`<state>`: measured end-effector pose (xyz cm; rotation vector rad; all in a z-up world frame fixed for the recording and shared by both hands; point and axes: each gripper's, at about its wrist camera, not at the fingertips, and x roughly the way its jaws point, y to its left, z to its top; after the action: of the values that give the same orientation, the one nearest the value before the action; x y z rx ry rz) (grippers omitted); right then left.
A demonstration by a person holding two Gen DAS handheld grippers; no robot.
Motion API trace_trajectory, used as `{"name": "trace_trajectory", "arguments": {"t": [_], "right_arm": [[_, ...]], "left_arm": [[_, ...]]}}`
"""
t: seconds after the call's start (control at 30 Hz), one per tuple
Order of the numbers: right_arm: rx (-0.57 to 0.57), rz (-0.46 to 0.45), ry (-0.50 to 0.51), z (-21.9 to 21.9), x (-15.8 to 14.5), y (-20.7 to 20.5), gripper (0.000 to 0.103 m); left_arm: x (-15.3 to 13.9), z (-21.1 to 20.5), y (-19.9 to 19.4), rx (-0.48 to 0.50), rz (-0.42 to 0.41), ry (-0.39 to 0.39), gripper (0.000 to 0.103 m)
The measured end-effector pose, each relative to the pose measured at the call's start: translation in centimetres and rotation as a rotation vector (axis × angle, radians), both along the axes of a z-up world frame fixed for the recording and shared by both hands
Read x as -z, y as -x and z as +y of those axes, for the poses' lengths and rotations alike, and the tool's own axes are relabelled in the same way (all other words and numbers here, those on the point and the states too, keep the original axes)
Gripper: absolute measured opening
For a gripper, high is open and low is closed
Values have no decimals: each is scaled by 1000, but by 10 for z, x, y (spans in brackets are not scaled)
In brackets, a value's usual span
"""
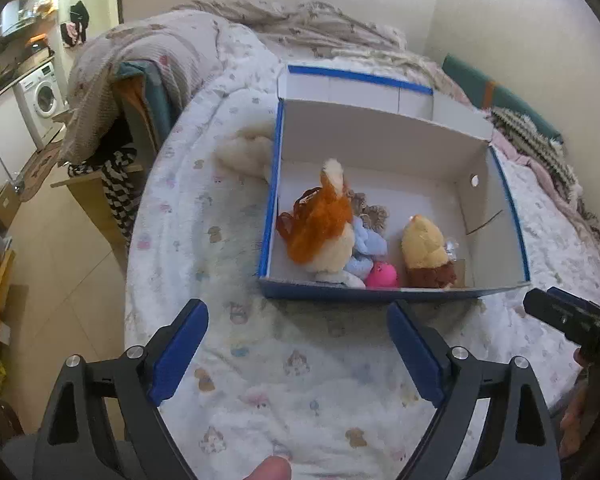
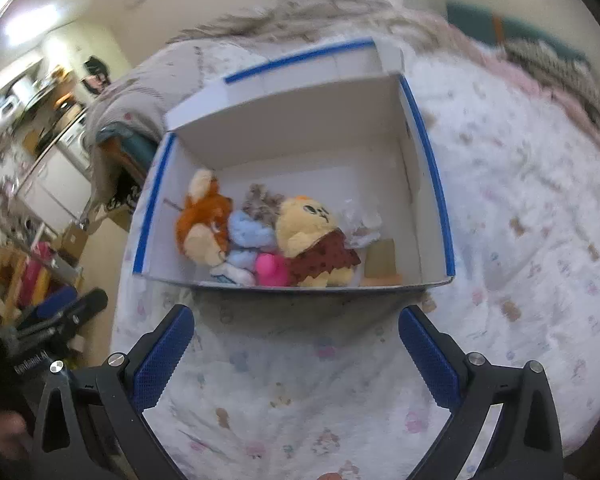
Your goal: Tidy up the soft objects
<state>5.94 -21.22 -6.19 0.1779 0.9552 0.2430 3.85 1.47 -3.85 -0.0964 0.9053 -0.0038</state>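
You held your left gripper (image 1: 298,314) and right gripper (image 2: 296,320) empty, jaws wide apart, low in frame above the patterned bedspread (image 1: 300,392), while mid-frame the open box (image 1: 380,148) held an orange plush (image 1: 320,220), blue plush (image 1: 366,244), pink toy (image 1: 382,274) and yellow plush (image 1: 424,248).

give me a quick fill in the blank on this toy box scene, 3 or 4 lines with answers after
1. The plush toys sit inside a white cardboard box with ____ edging.
2. The small round toy between the orange fox plush and the yellow plush is ____.
3. A cream plush lies on the bed ____ the box, by its left wall.
4. Both the left gripper and the right gripper are ____ and empty.

Answers: blue; pink; outside; open
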Motion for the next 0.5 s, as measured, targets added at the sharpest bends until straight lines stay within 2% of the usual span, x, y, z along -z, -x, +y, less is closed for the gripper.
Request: {"name": "trace_trajectory", "arguments": {"t": [0.07,0.17,0.23,0.37,0.5], "right_arm": [[-18,-74,22,6,-6,17,103],[-40,-183,44,16,-19,35,103],[-39,-257,67,19,-27,44,103],[9,-320,72,14,-35,50,103],[65,-361,67,4,-39,53,103]], "left_arm": [[-1,1,13,-12,-19,-14,90],[-8,1,32,-31,-91,-29,91],[-19,-1,47,-39,-179,-46,95],[-34,-1,65,-57,-310,-58,99],[-39,-3,67,-50,-368,-82,100]]}}
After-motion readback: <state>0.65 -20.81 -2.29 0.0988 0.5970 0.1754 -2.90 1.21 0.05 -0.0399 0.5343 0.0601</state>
